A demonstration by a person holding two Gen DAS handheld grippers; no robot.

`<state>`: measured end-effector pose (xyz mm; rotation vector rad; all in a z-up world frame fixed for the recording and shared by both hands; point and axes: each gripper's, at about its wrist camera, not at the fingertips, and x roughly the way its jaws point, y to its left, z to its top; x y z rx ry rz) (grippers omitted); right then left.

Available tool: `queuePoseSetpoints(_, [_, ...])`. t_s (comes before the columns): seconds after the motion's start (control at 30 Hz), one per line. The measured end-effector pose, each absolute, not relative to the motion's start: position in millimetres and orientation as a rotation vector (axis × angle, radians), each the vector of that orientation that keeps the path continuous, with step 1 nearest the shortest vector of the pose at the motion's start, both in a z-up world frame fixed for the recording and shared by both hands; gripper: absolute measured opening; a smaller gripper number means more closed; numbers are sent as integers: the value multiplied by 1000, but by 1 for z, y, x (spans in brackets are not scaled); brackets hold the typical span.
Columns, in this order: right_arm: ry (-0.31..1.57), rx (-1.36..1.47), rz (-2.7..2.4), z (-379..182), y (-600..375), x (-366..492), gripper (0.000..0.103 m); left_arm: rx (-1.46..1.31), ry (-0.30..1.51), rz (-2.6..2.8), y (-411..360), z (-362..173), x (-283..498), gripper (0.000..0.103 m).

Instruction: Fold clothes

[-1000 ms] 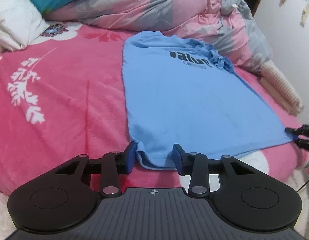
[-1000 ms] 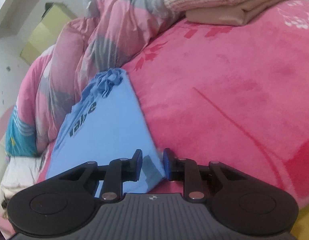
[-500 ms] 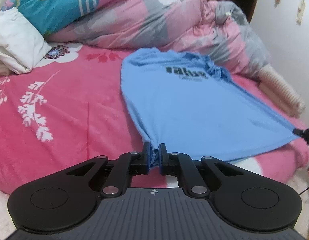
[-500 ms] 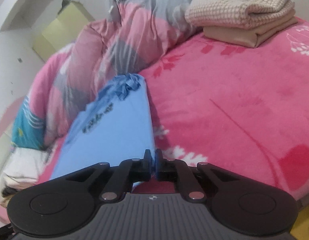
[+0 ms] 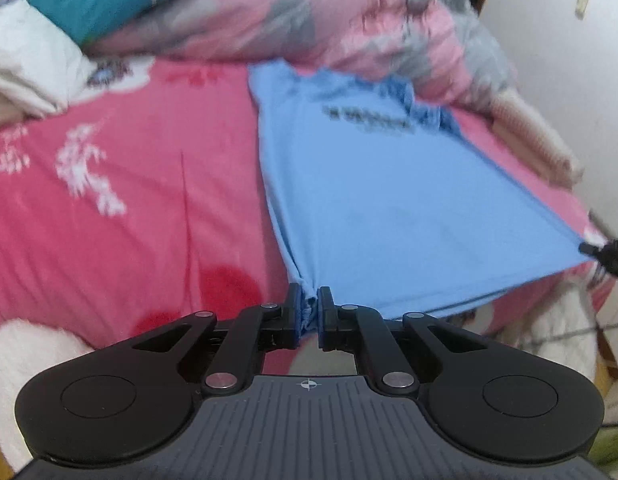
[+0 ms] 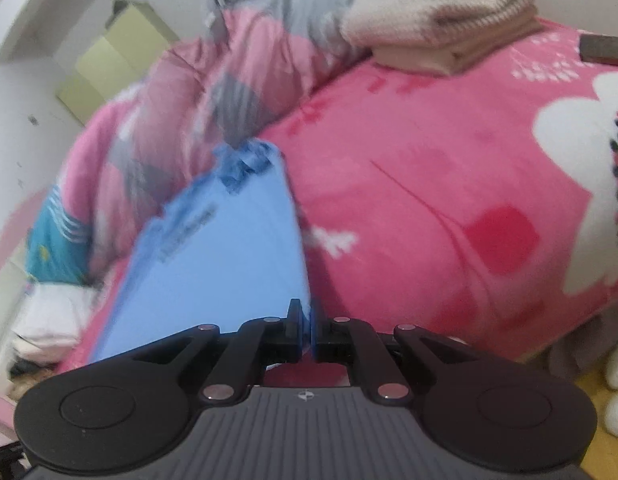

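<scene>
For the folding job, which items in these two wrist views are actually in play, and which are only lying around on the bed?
In play:
- blue T-shirt, bottom hem corners pinched
- left gripper, shut on one corner
- right gripper, shut on the other

Lying about:
- pink and grey quilt
- folded beige knitwear
- white pillow
- pink floral bedspread

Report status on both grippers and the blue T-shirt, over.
Left gripper shut on the blue T-shirt hem corner. Right gripper shut on the other corner. Hem taut between them. Crumpled duvet lies past the collar.
</scene>
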<state>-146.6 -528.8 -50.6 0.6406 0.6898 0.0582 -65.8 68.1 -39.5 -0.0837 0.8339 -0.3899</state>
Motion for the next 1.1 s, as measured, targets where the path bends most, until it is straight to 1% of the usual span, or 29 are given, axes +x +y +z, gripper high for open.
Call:
queuePoseSetpoints(0.1, [736,645,3,-64,-533,-138,8,-46,885,-384,65,-53,-59,12])
queuePoseSetpoints(0.13, [755,642,-41,-65,-534,-138,12,-44,885,-377,69,-52,-60,13])
queuePoseSetpoints(0.17, [755,636,-72,-63,-538,-141,15,-50,882,-372,73,-49,-61,15])
queuePoseSetpoints(0.23, [706,601,-124,-53,-546,-153,17,-66,866,-350,85,-40,-64,16])
queuePoseSetpoints(0.27, [679,576,-148,-45,-549,-160,18,-75,854,-334,91,-35,-65,19])
queuePoseSetpoints(0.37, [634,516,-167,-28,-546,-161,18,-81,796,-310,95,-14,-55,20])
queuePoseSetpoints(0.47, [603,440,-64,-7,-516,-126,18,-58,728,-368,78,7,-27,24])
queuePoseSetpoints(0.63, [556,302,178,23,-440,-50,18,-41,633,-461,34,26,42,24])
queuePoseSetpoints(0.73, [569,246,319,29,-389,8,18,-74,612,-495,12,20,87,24])
queuePoseSetpoints(0.83, [621,203,374,14,-351,65,18,-93,610,-528,-8,2,128,24])
queuePoseSetpoints(0.93, [674,159,428,-2,-313,122,18,-43,645,-498,-23,-27,161,24])
queuePoseSetpoints(1.03, [711,66,399,-33,-300,157,18,-21,698,-429,-14,-57,180,24])
queuePoseSetpoints(1.1, [755,-4,314,-52,-309,174,18,-58,729,-382,8,-64,184,24])
